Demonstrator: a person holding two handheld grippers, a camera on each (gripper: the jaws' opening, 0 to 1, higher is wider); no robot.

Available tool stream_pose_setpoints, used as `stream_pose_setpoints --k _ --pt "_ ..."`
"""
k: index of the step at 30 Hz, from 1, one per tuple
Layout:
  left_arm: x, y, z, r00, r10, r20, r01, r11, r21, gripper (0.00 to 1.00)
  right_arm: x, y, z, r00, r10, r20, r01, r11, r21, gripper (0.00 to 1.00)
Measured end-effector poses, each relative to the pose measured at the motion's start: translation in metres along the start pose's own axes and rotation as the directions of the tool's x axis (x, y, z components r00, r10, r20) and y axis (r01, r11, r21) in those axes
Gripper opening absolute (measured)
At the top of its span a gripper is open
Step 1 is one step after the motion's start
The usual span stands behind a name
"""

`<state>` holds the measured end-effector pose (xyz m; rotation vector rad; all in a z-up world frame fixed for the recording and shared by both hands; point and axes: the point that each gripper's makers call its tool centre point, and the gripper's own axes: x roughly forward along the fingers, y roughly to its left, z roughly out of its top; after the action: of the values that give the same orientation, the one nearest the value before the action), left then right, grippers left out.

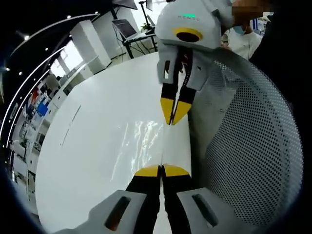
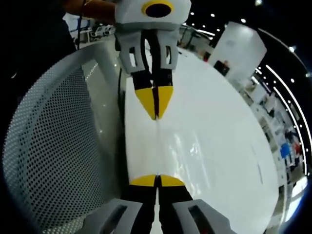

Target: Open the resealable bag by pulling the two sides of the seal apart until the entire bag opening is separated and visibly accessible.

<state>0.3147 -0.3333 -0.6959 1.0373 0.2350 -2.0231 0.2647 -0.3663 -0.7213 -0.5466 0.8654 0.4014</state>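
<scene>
Left gripper view, near to far: left gripper (image 1: 161, 170) at the bottom, jaws pressed together on the near edge of the clear bag (image 1: 146, 141). Bag is held up between both grippers over the white table (image 1: 87, 146); its film only shows as glare streaks. Right gripper (image 1: 174, 111) comes in from the top, jaws also pinched shut on the far edge of the bag. Perforated white basket (image 1: 253, 146) sits just beside, to the right in this view.

Right gripper view mirrors it: right gripper (image 2: 157, 181) clamped at the bottom, bag (image 2: 185, 146) stretched away from it, left gripper (image 2: 155, 103) pinched on the opposite edge, basket (image 2: 48, 156) on the left.

Cannot tell whether each jaw pair holds one wall of the seal or both layers.

Risks, my read:
- If either pinch has both layers, pulling just stretches the bag and the seal stays shut.
- Grip is at the tips on slick film, so a hard pull may slip it out of one gripper.
- Pulling from the ends could open only part of the seal.
- Basket is close; a wide pull could knock it.
</scene>
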Motion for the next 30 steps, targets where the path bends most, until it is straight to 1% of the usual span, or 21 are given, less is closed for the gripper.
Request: stream_pose_setpoints --k 3,5,6,7,8,9,10,12,14,17,19,21,22,24,28,30 --pt "-0.002 -0.001 0.000 1.000 -0.009 0.009 0.010 1.000 -0.012 0.00 0.000 0.001 0.001 1.000 0.006 0.002 -0.006 1.000 -0.014 0.00" --pt "-0.003 0.000 0.003 1.000 -0.010 0.025 0.011 0.999 -0.041 0.00 0.000 0.001 0.001 1.000 0.008 0.001 -0.008 1.000 -0.024 0.00" --pt "-0.004 0.000 0.005 0.999 -0.012 0.036 0.014 0.998 -0.064 0.01 0.000 0.001 0.001 1.000 0.009 0.001 -0.009 1.000 -0.027 0.00" --pt "-0.006 -0.001 0.009 0.998 -0.025 0.062 0.031 0.994 -0.104 0.05 0.000 0.001 0.001 1.000 0.010 -0.001 -0.010 0.999 -0.030 0.00" --pt "-0.007 0.000 0.011 0.997 -0.031 0.075 0.040 0.991 -0.127 0.08 0.000 0.001 0.001 1.000 0.011 -0.001 -0.011 0.999 -0.034 0.00" --pt "-0.008 -0.001 0.013 0.996 -0.039 0.082 0.051 0.989 -0.140 0.11 0.000 0.001 0.001 1.000 0.012 -0.001 -0.012 0.999 -0.036 0.00" --pt "-0.009 0.002 0.015 0.996 -0.035 0.086 0.047 0.989 -0.142 0.13 0.000 0.002 0.001 1.000 0.013 -0.001 -0.013 0.999 -0.041 0.00" --pt "-0.010 0.007 0.021 0.994 -0.009 0.105 0.026 0.987 -0.160 0.10 0.000 0.001 0.002 1.000 0.014 0.000 -0.014 0.999 -0.050 0.00" --pt "-0.010 0.011 0.028 0.992 0.000 0.129 0.026 0.981 -0.194 0.06 0.001 0.001 0.003 1.000 0.015 -0.001 -0.015 0.998 -0.058 0.00" --pt "-0.007 0.016 0.037 0.989 0.005 0.147 0.027 0.976 -0.216 0.07 0.000 0.002 0.003 1.000 0.018 -0.008 -0.018 0.997 -0.081 0.00" --pt "-0.004 0.017 0.040 0.989 -0.001 0.148 0.034 0.975 -0.217 0.06 0.000 0.003 0.003 1.000 0.019 -0.011 -0.020 0.996 -0.091 0.00" --pt "0.001 0.015 0.042 0.989 -0.027 0.144 0.059 0.972 -0.226 0.07 0.000 0.003 0.004 1.000 0.022 -0.012 -0.023 0.994 -0.103 0.00" --pt "0.005 0.011 0.041 0.989 -0.053 0.135 0.083 0.969 -0.231 0.07 0.000 0.004 0.004 1.000 0.024 -0.014 -0.025 0.994 -0.109 0.00" --pt "0.008 0.008 0.040 0.990 -0.071 0.121 0.096 0.972 -0.215 0.07 -0.001 0.004 0.005 1.000 0.025 -0.018 -0.027 0.992 -0.122 0.00" --pt "0.012 0.006 0.038 0.991 -0.081 0.105 0.101 0.975 -0.200 0.07 0.000 0.005 0.005 0.999 0.027 -0.021 -0.030 0.990 -0.135 0.00" --pt "0.022 0.000 0.033 0.992 -0.106 0.075 0.119 0.975 -0.188 0.08 0.000 0.005 0.005 0.999 0.026 -0.031 -0.031 0.987 -0.159 0.00"
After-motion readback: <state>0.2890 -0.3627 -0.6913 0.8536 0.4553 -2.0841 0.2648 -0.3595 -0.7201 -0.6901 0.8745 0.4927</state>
